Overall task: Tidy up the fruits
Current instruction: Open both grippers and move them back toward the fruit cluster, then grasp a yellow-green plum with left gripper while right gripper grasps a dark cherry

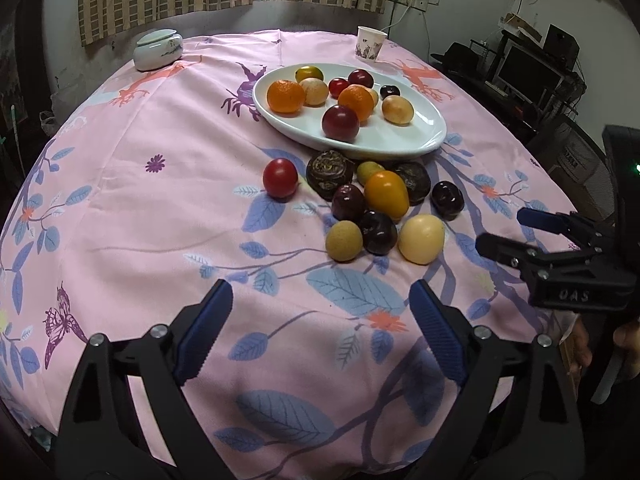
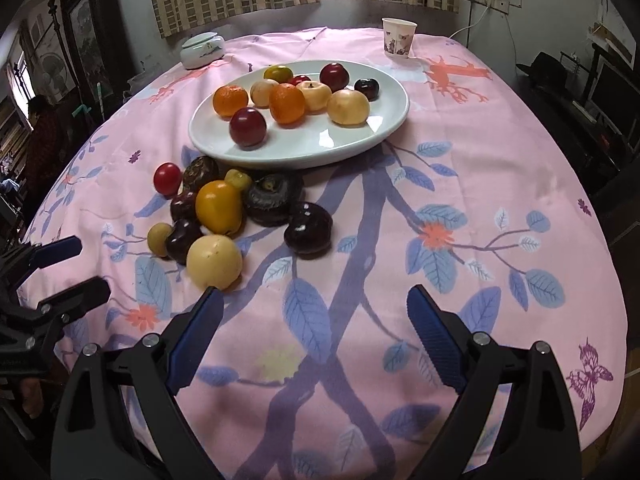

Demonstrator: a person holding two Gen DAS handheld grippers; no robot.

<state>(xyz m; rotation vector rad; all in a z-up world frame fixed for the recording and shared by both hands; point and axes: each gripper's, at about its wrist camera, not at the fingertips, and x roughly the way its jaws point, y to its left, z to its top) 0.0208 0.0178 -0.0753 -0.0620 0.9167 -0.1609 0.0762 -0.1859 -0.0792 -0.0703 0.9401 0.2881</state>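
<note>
A white oval plate (image 1: 416, 136) (image 2: 384, 128) on the pink cloth holds several fruits: two oranges, red plums, pale yellow ones. In front of it lies a loose cluster: a red tomato (image 1: 280, 178) (image 2: 167, 178), an orange-yellow fruit (image 1: 386, 194) (image 2: 219, 205), dark plums (image 1: 447, 200) (image 2: 308, 230), a pale yellow fruit (image 1: 421, 239) (image 2: 214, 262). My left gripper (image 1: 322, 332) stands open over bare cloth, nearer than the cluster. My right gripper (image 2: 316, 334) is open too, empty, its left finger close to the pale yellow fruit. Each gripper shows at the edge of the other's view.
A white lidded jar (image 1: 157, 49) (image 2: 202, 52) stands at the table's far left, a paper cup (image 1: 371, 43) (image 2: 398, 38) at the far right. Curtains hang behind. Shelves and a monitor stand to the right.
</note>
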